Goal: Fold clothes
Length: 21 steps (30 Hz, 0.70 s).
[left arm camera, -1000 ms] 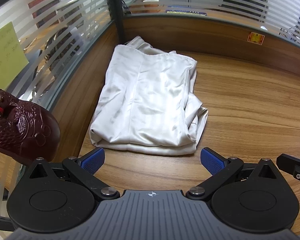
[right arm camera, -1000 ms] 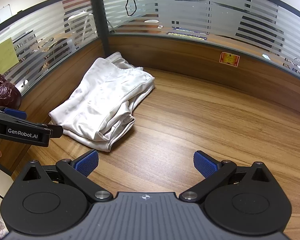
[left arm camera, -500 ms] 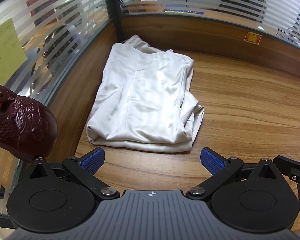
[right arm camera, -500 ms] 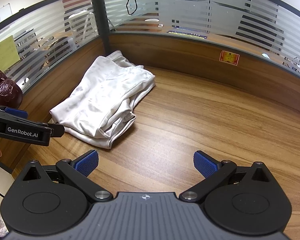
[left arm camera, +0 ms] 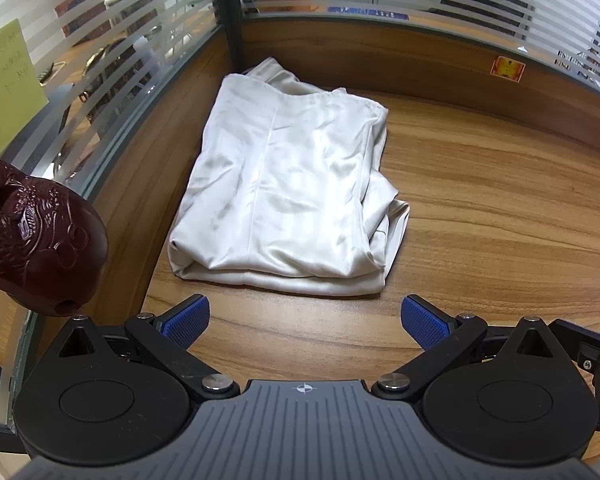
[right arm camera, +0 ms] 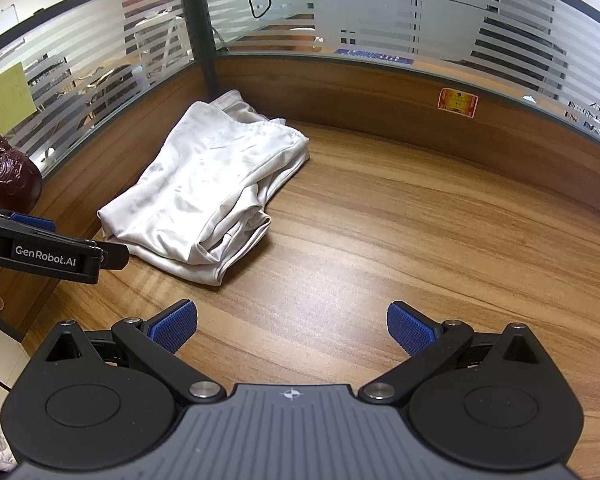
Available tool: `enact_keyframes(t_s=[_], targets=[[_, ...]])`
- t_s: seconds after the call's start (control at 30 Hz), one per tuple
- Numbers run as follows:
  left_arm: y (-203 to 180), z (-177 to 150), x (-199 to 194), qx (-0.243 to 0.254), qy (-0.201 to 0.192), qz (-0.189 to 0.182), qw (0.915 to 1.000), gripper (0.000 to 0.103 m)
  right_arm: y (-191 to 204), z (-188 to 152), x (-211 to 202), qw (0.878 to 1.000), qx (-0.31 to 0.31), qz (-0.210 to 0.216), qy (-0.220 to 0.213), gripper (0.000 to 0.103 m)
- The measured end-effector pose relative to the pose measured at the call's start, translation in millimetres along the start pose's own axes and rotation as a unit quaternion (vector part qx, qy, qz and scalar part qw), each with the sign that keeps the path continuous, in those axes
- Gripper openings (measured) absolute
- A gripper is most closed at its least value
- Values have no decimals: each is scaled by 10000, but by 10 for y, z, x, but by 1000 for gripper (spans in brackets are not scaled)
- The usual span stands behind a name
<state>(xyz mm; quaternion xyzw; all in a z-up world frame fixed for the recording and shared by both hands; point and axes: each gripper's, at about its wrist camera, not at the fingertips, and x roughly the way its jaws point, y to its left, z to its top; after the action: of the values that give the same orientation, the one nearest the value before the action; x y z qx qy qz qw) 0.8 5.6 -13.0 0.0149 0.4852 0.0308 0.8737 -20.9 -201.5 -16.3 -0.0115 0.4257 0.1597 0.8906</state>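
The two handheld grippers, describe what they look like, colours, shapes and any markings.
Each is matte black with a ribbed grey centre plate bearing a small crosshair mark, two round black discs, silver pivot pins and angled arms ending in blue textured pads: left gripper, right gripper. In the right wrist view, the left gripper's side carries white "GenRobot.AI" lettering.

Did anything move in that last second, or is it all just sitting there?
Hardly anything. The left gripper drifted slightly, so the dark red carved ornament looms larger in its view. Both grippers stayed open, holding nothing, and the folded white garment kept its place on the wooden desk.
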Motion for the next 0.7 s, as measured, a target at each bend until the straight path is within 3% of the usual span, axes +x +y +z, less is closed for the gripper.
enact_keyframes(t_s=[0.4,0.7], targets=[[-95,66,102,411,-154,-93,9990,102,-16,-11,56,10000,41,7,80,103],[-255,295,432,694,-148,-401,9967,78,-63,-6,177,9997,114,31,230,103]])
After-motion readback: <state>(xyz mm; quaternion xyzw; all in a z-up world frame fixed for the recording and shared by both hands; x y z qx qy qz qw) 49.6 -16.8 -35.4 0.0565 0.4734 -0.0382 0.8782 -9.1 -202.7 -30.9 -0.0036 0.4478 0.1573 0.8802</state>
